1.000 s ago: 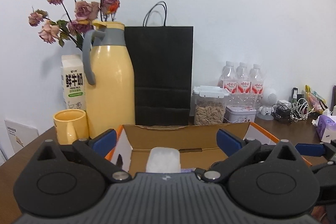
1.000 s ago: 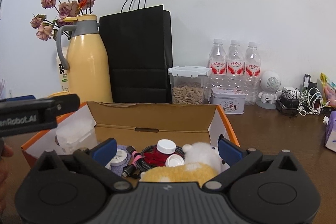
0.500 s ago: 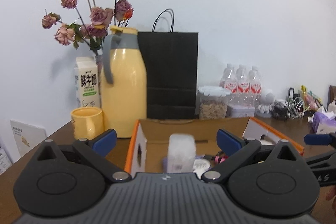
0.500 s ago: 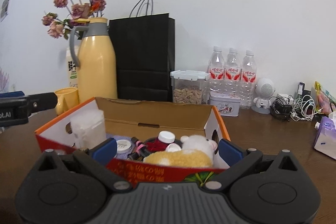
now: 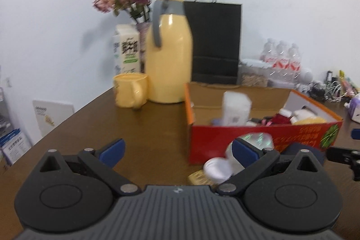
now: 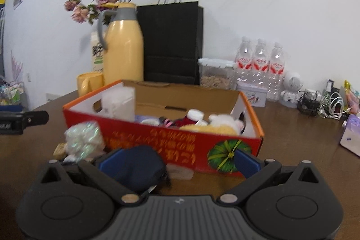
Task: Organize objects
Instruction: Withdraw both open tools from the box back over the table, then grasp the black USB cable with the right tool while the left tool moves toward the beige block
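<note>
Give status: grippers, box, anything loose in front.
Left gripper open, empty. Right gripper open, dark blue pouch between its fingers, ungripped. Red box part-filled. Iridescent bundle loose on table.

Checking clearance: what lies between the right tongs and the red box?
In the right wrist view, a dark blue pouch and a clear flat packet lie between the right tongs and the red box.

Water bottles [image 6: 259, 60]: three. Yellow thermos jug [image 6: 123, 50]: one. Yellow mug [image 5: 130, 92]: one. Milk carton [image 5: 127, 48]: one. Black paper bag [image 6: 172, 44]: one. Red cardboard box [image 6: 171, 138]: one. Clear lidded container [image 6: 216, 73]: one. Tin [image 6: 253, 93]: one.
</note>
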Tool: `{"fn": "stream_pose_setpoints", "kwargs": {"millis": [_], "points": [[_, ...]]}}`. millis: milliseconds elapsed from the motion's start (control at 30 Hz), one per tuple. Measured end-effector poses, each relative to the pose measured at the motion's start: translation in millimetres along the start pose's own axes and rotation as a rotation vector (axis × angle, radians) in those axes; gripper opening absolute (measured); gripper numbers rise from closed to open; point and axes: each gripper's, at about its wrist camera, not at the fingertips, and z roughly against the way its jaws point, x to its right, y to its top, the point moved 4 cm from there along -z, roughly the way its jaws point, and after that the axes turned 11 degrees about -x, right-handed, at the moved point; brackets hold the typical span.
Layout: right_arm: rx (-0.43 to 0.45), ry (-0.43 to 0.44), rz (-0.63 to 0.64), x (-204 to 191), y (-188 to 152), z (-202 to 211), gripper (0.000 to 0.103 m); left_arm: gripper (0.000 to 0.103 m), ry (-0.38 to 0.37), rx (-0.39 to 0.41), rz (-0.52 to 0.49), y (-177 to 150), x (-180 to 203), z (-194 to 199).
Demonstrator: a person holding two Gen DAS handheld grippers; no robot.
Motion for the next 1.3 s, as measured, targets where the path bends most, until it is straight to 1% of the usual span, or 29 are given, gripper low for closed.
{"fn": "stream_pose_setpoints", "kwargs": {"millis": [67, 267, 467, 767, 833, 900, 967, 1067, 1167, 1233, 1300], "points": [[-0.012, 0.022, 0.019, -5, -5, 3, 0.103, 0.103, 0.016, -0.016, 0.005, -4, -6, 0], [-0.062, 0.049, 0.063, -19, -21, 5, 0.103, 0.103, 0.025, -0.033, 0.009, -13, -20, 3], [-0.067, 0.068, 0.070, -26, -25, 5, 0.103, 0.103, 0.015, -0.041, 0.031, -16, -24, 1], [-0.093, 0.037, 0.059, -28, -27, 2, 0.102, 0.103, 0.002, -0.049, 0.029, -18, -22, 0], [-0.102, 0.042, 0.042, -23, -26, 1, 0.093, 0.103, 0.002, -0.049, 0.027, -18, -22, 1], [-0.126, 0.049, 0.028, -19, -27, -2, 0.074, 0.103, 0.002, -0.047, 0.032, -19, -22, 1], [-0.143, 0.058, 0.021, -19, -29, -6, 0.067, 0.103, 0.002, -0.046, 0.035, -19, -23, 1], [-0.155, 0.068, 0.031, -21, -30, -8, 0.066, 0.103, -0.002, -0.049, 0.035, -19, -22, 1], [-0.192, 0.068, 0.032, -23, -33, -19, 0.065, 0.103, -0.007, -0.057, 0.035, -20, -22, -1], [-0.190, 0.085, 0.017, -22, -32, -19, 0.056, 0.103, -0.010, -0.059, 0.038, -20, -23, -2], [-0.194, 0.101, -0.003, -20, -32, -20, 0.038, 0.103, -0.010, -0.065, 0.040, -20, -23, -3]]}}
